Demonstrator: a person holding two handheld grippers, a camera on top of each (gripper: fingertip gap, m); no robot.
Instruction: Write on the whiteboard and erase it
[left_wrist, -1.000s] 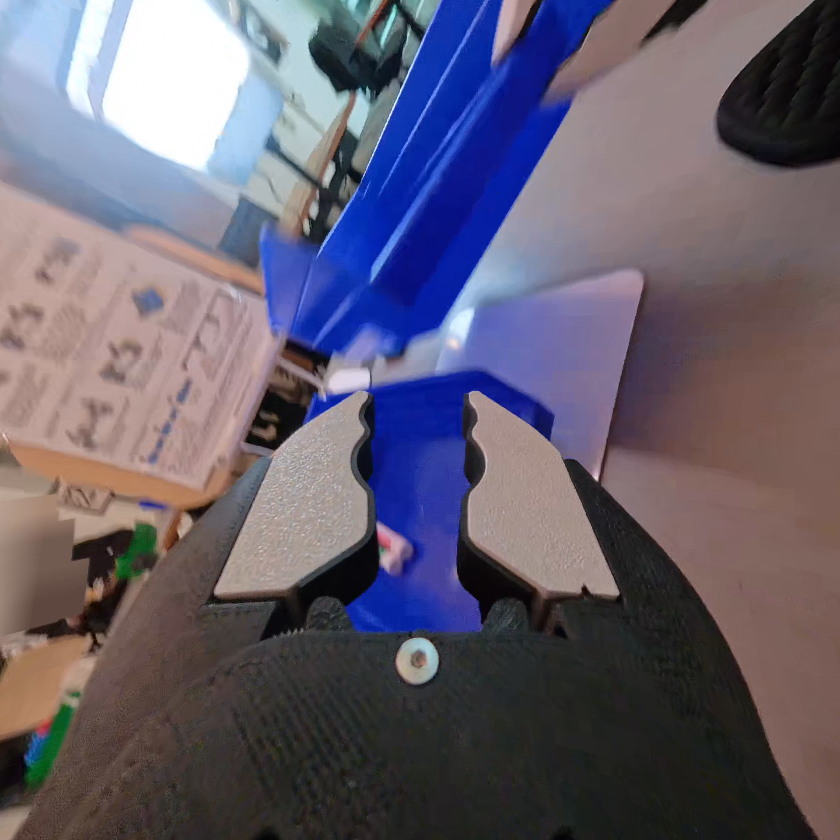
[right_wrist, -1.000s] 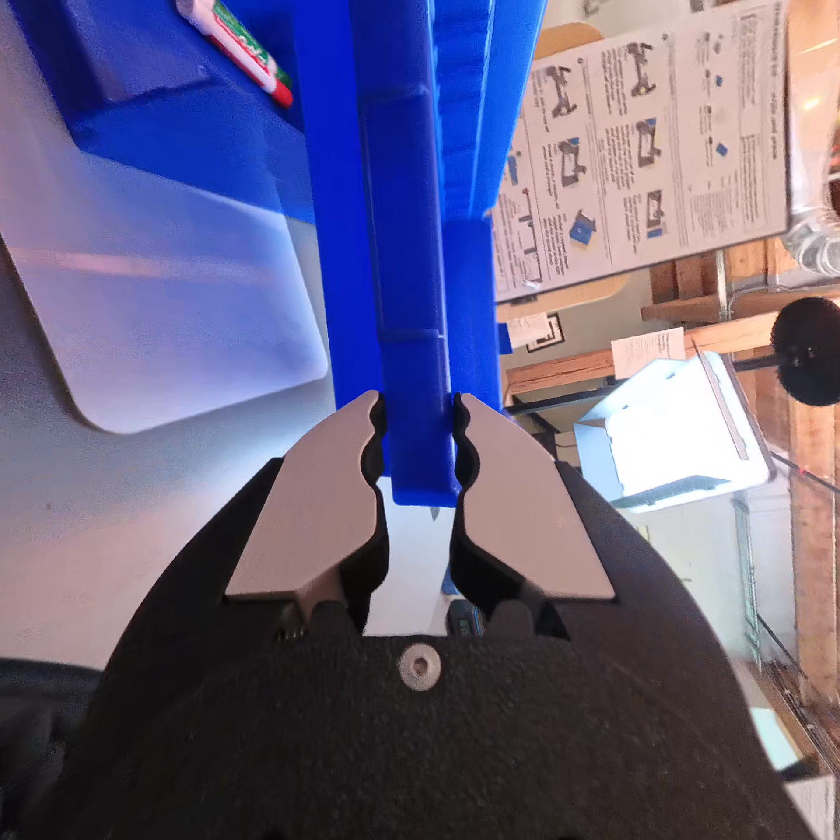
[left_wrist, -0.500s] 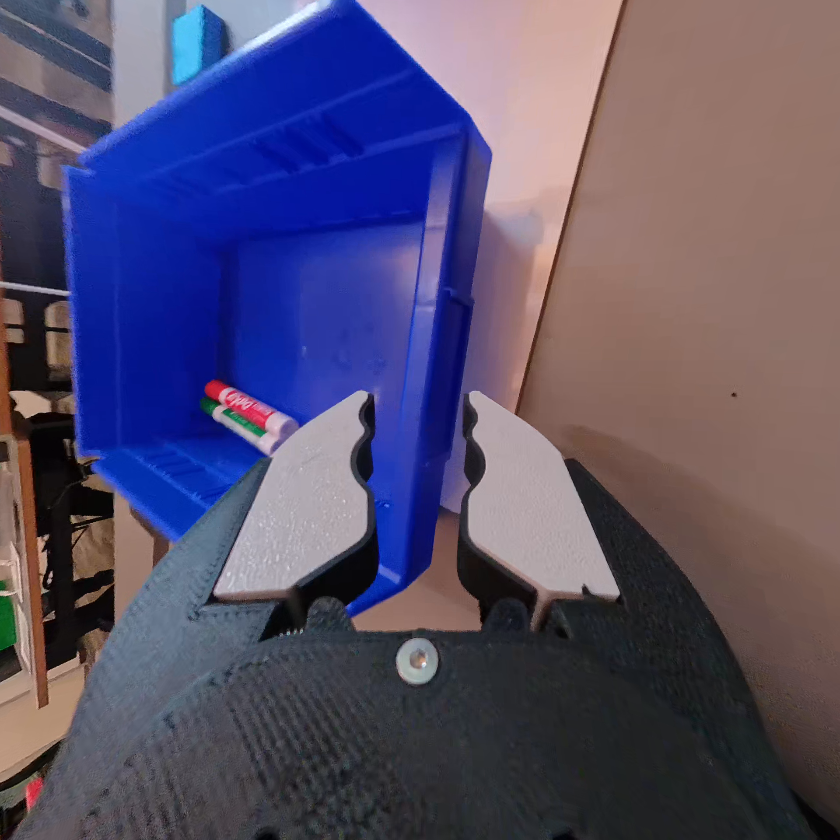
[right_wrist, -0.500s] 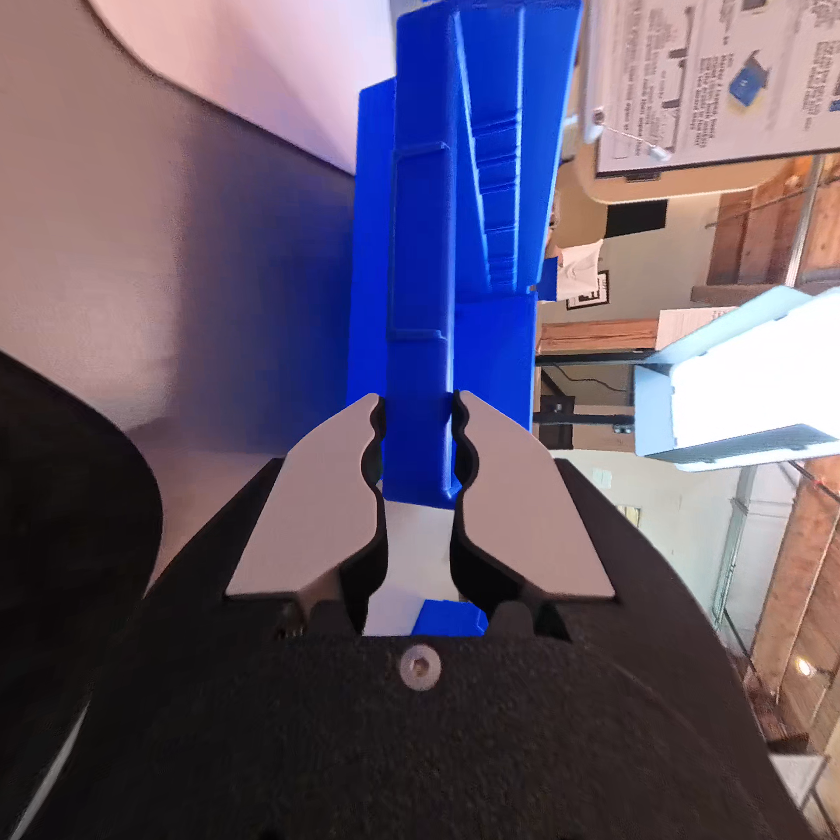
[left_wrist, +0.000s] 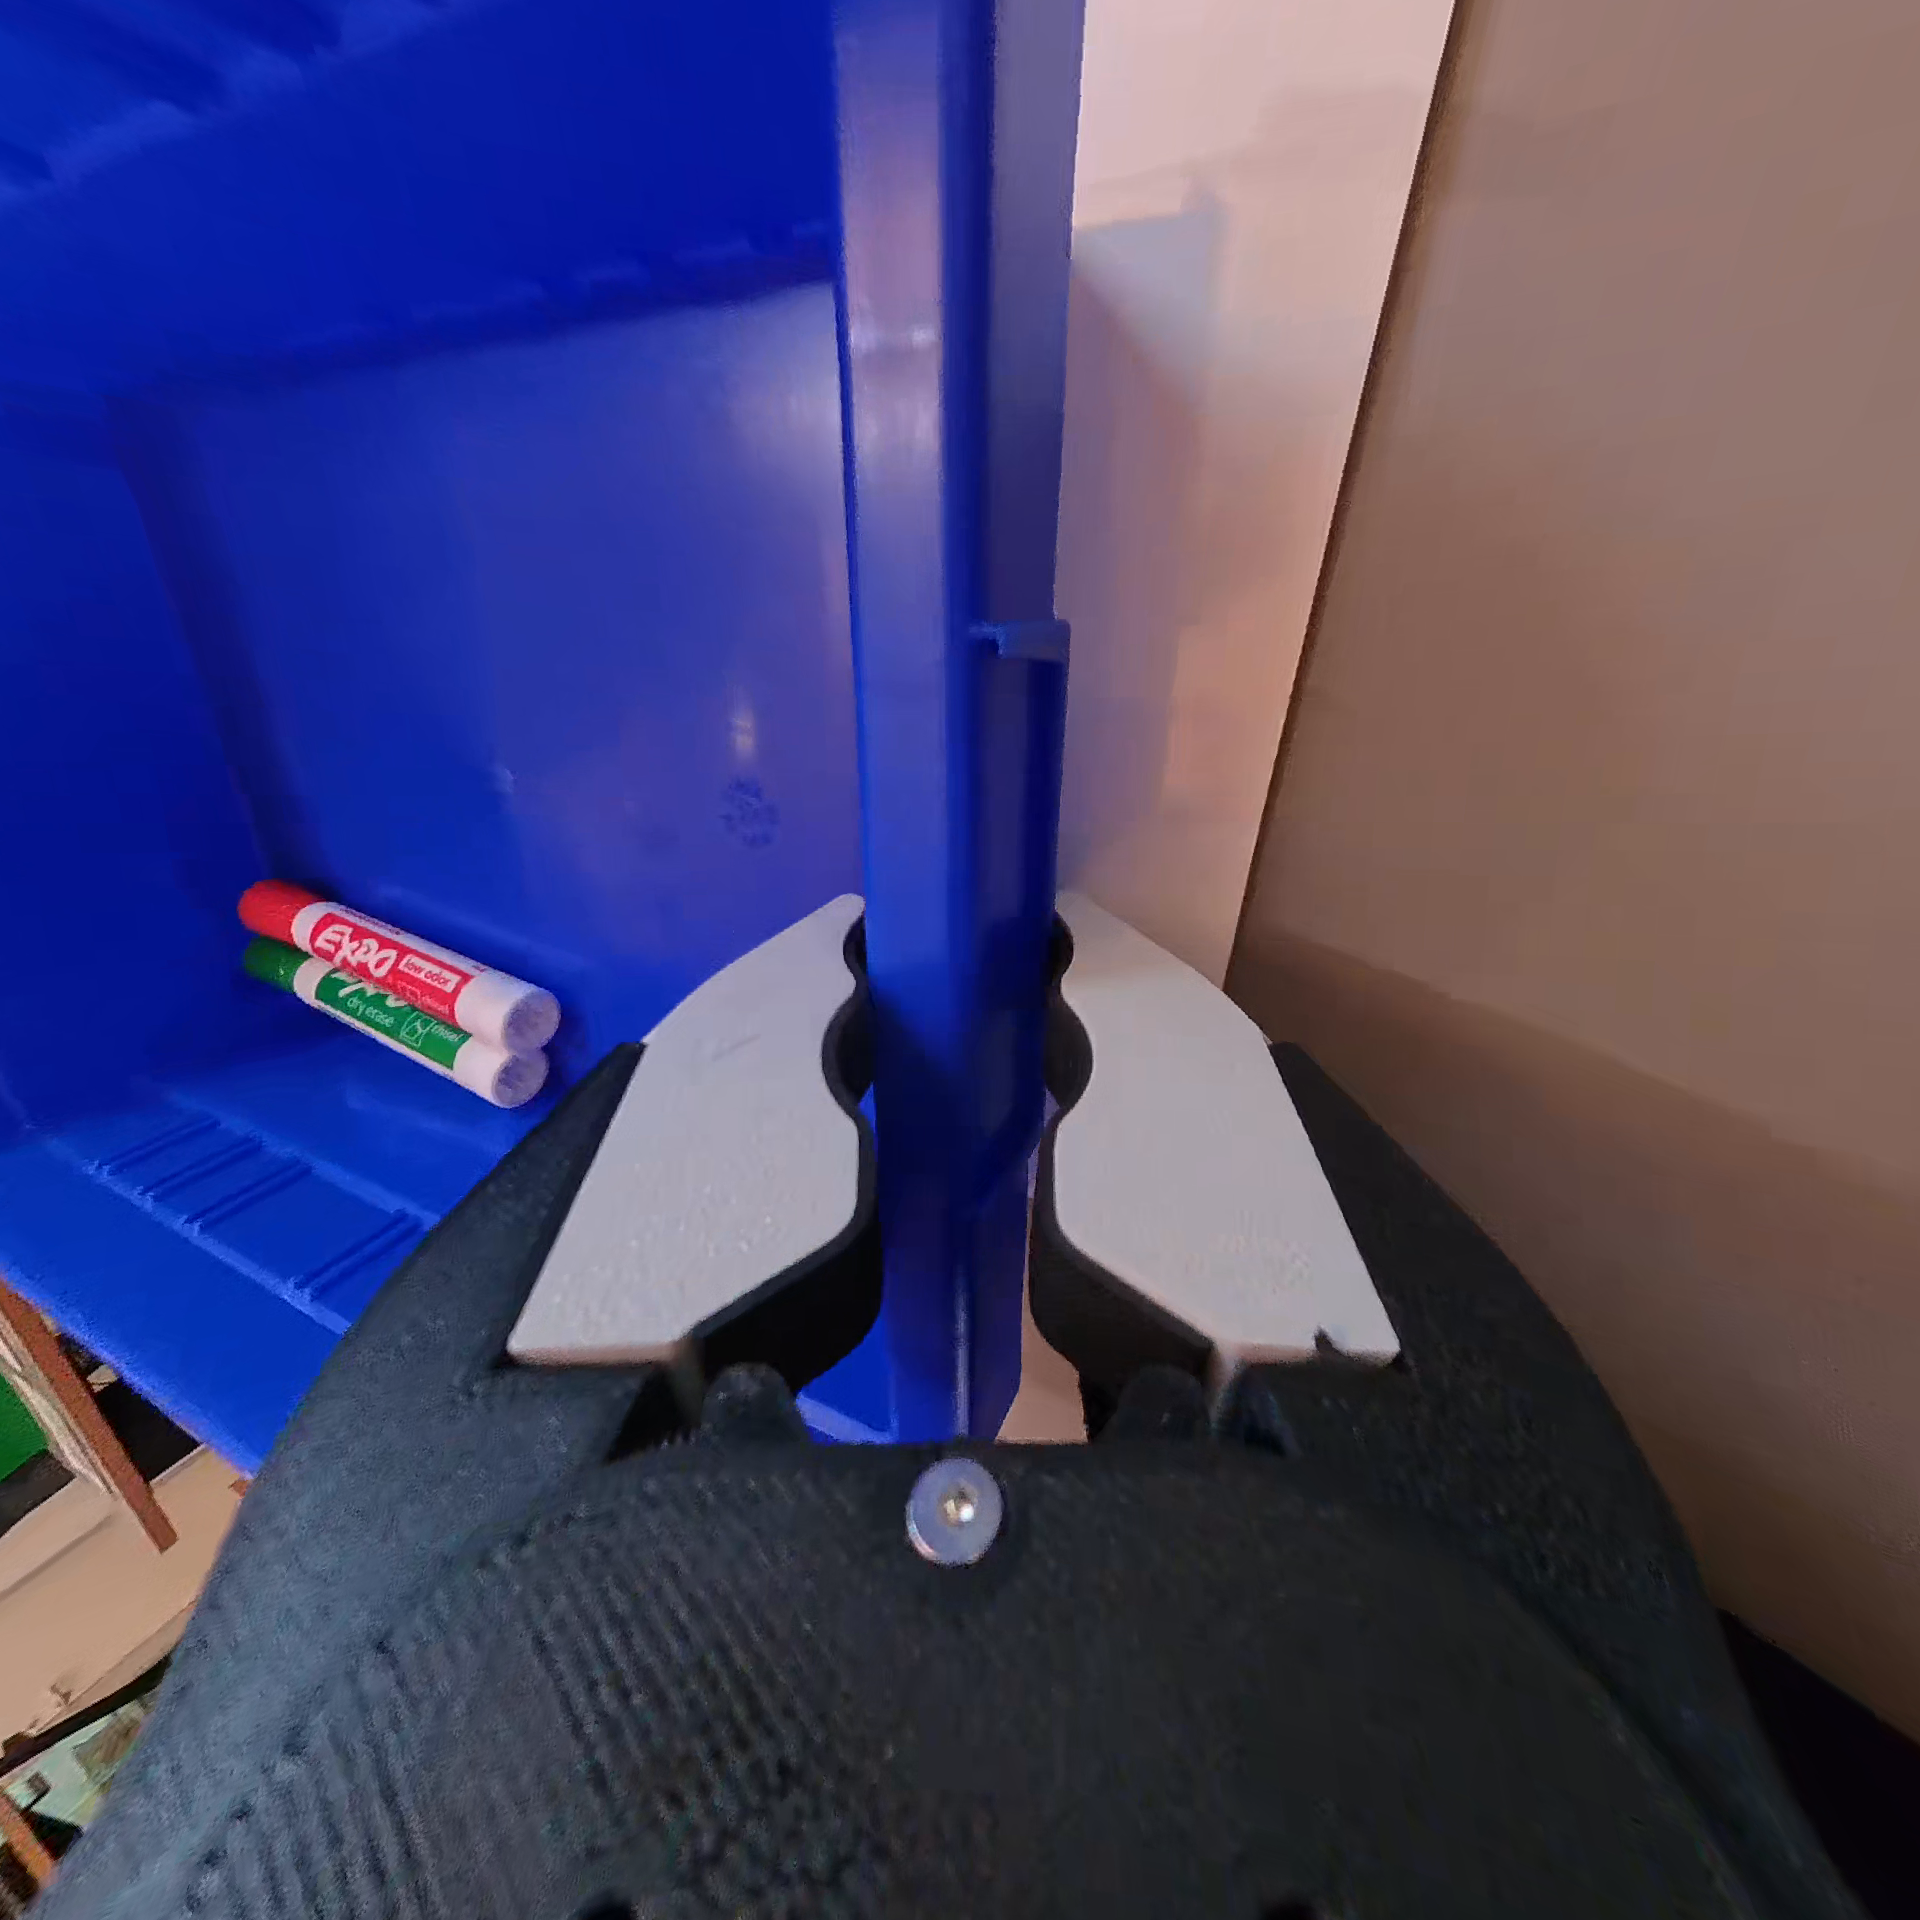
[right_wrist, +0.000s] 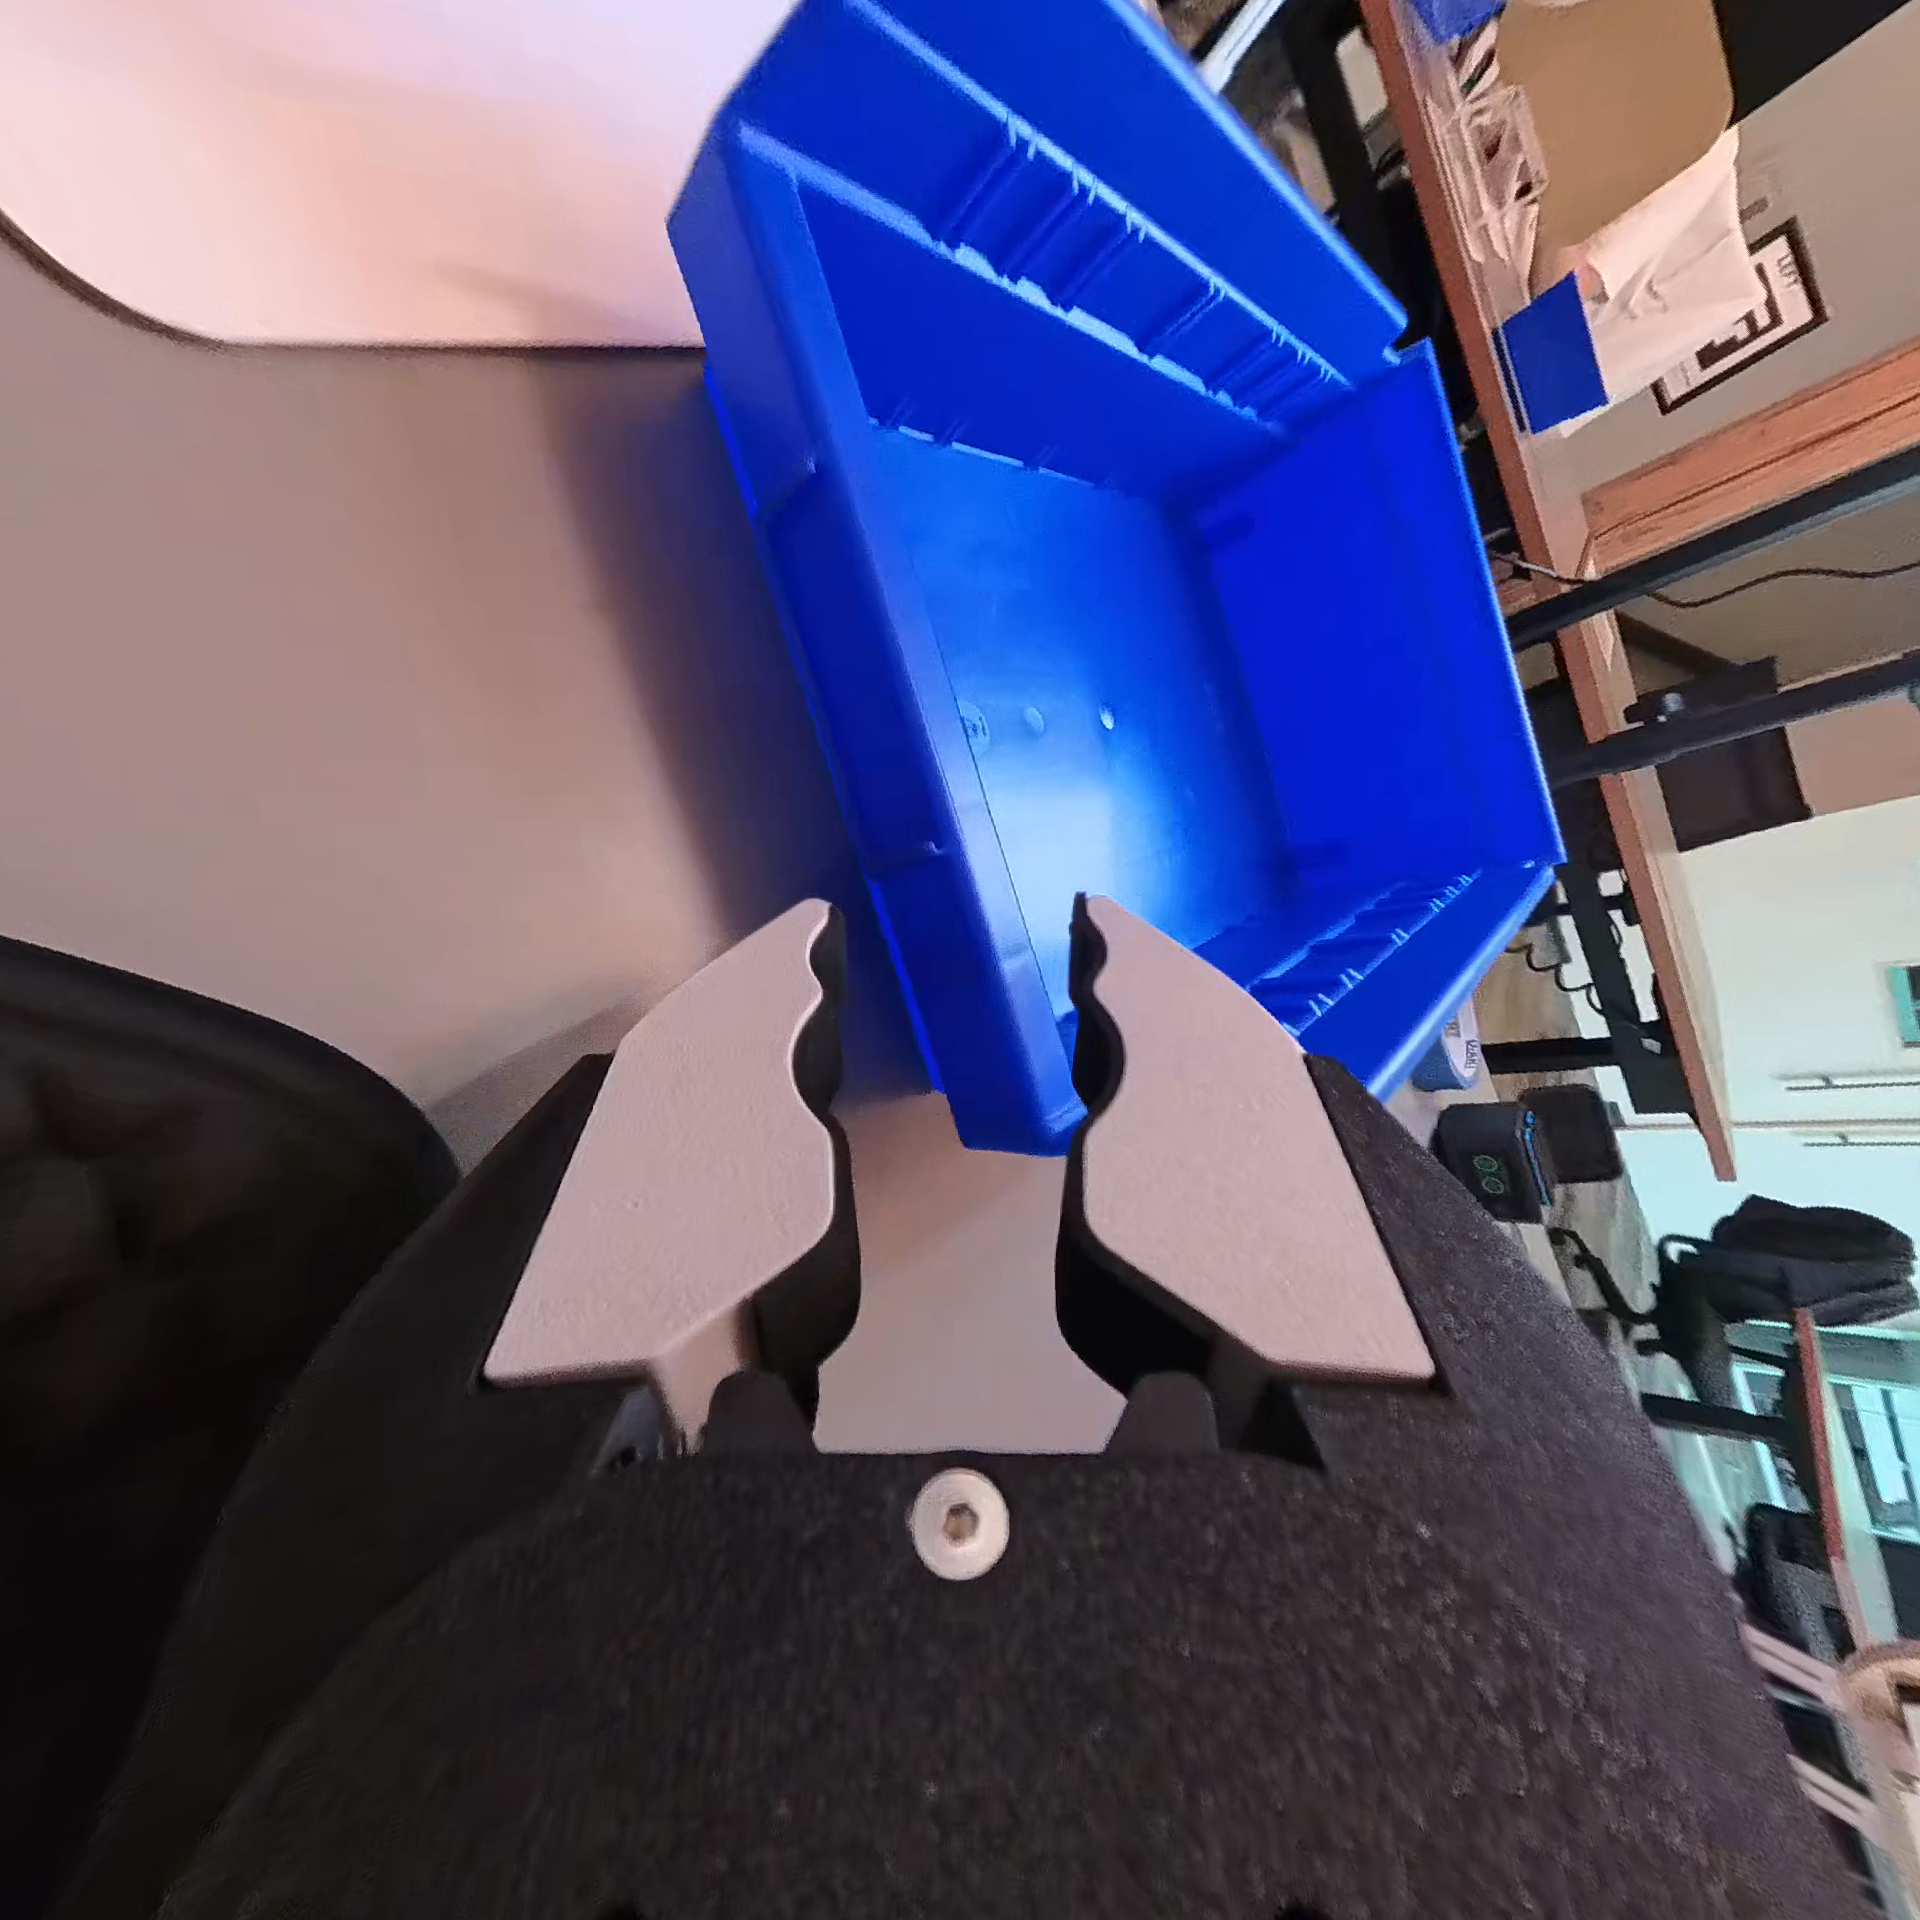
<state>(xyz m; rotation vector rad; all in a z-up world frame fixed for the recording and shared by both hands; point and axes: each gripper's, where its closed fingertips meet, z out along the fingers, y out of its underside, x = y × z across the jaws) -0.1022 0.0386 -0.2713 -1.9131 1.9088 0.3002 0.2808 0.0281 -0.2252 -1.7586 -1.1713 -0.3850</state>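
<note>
Nearest, left claw (left_wrist: 956, 1049): clamped on the side wall of a blue bin (left_wrist: 499, 644). Right claw (right_wrist: 956, 997): parted, bin corner (right_wrist: 997, 1091) between its fingers, contact unclear. Inside the bin at 9 o'clock: red marker (left_wrist: 400, 961) touching green marker (left_wrist: 400, 1023). Beyond, whiteboard (right_wrist: 343, 156) at 11 o'clock, flat on the desk (right_wrist: 343, 644), bin partly over it.

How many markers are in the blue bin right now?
2: a red marker and a green marker lie touching, side by side, in a corner of the blue bin. None seems hidden.
</note>
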